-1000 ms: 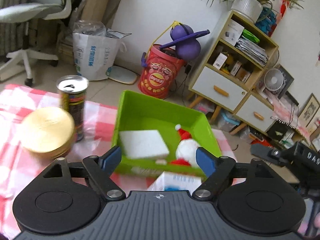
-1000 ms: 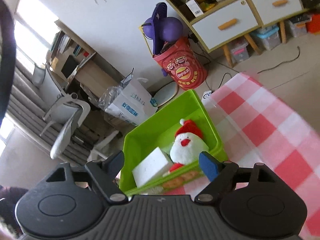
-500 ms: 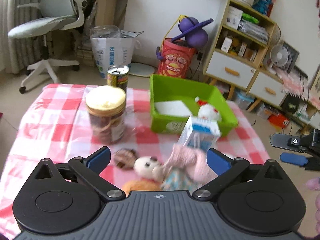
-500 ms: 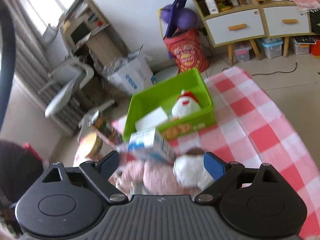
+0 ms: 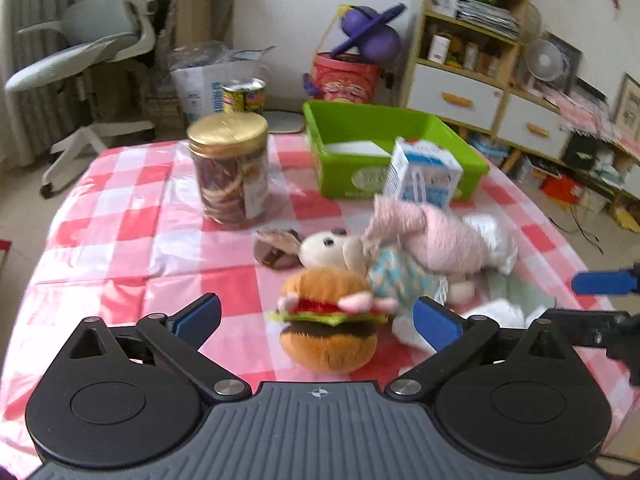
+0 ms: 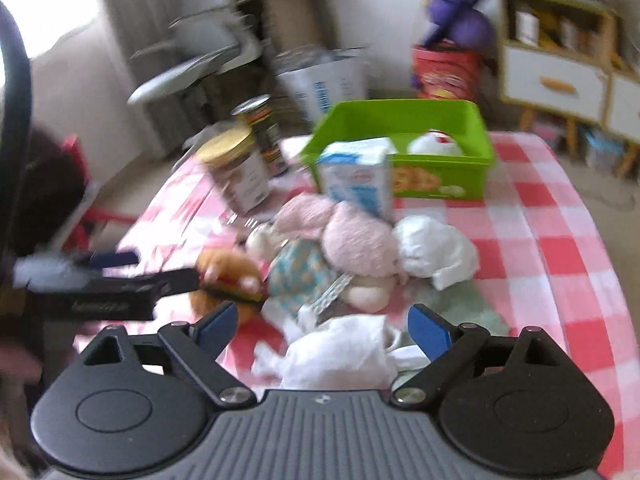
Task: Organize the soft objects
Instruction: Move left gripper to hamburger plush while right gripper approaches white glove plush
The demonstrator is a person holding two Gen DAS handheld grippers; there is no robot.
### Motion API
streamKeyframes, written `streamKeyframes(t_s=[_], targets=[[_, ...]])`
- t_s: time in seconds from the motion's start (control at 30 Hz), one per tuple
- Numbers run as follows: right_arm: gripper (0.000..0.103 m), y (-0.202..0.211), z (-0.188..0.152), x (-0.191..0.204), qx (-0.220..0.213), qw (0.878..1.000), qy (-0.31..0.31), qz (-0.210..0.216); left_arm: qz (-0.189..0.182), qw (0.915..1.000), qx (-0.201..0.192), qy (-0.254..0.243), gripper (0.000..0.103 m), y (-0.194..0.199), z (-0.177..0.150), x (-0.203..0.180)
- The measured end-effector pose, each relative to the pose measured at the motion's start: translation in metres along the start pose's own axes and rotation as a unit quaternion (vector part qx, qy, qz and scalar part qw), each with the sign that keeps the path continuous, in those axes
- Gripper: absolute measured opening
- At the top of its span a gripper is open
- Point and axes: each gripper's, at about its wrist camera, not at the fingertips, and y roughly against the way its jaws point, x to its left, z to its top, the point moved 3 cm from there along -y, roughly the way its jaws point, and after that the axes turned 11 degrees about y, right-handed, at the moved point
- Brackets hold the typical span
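A green bin [image 5: 360, 128] at the table's far side holds a white sponge [image 5: 352, 148] and a Santa plush [image 6: 436, 142]. In front of it lie a burger plush [image 5: 328, 328], a pink bunny doll [image 5: 424, 236] and white cloths [image 6: 432, 248]. My left gripper [image 5: 316, 318] is open, its jaws either side of the burger plush, not touching it. My right gripper [image 6: 322, 328] is open over a crumpled white cloth [image 6: 340, 356]. The left gripper also shows at the left of the right wrist view [image 6: 104, 276].
A gold-lidded cookie jar [image 5: 228, 168], a tall can [image 5: 244, 98] and a milk carton [image 5: 424, 176] stand on the red-checked tablecloth [image 5: 120, 232]. An office chair [image 5: 92, 44], a red bucket [image 5: 344, 80] and a shelf unit [image 5: 468, 60] stand behind the table.
Both grippers have pulled back from the green bin and dropped toward the near side of the table, bringing the plush pile and cloths into view. Both stay open.
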Motion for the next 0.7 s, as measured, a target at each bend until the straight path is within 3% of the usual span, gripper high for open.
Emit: streamKeyframes(t_s=[0.17,0.33,0.6,0.7], targets=[[0.071,-0.016,-0.021,0.026,0.016,0.996,0.088,-0.002,0.007,0.9999,0.009,-0.004,0.098,-0.020,-0.022,0.008],[0.071,-0.029,-0.036,0.041,0.040,0.988,0.147,-0.013,-0.006,0.9994,0.016,0.031,0.098,-0.026,-0.024,0.014],[0.070,-0.052,-0.044,0.045,0.065,0.980,0.186,-0.039,-0.020,0.9960,0.031,0.081,0.096,-0.034,-0.019,0.017],[0.063,-0.057,-0.046,0.048,0.070,0.977,0.197,-0.049,-0.017,0.9950,0.034,0.092,0.093,-0.036,-0.018,0.020]])
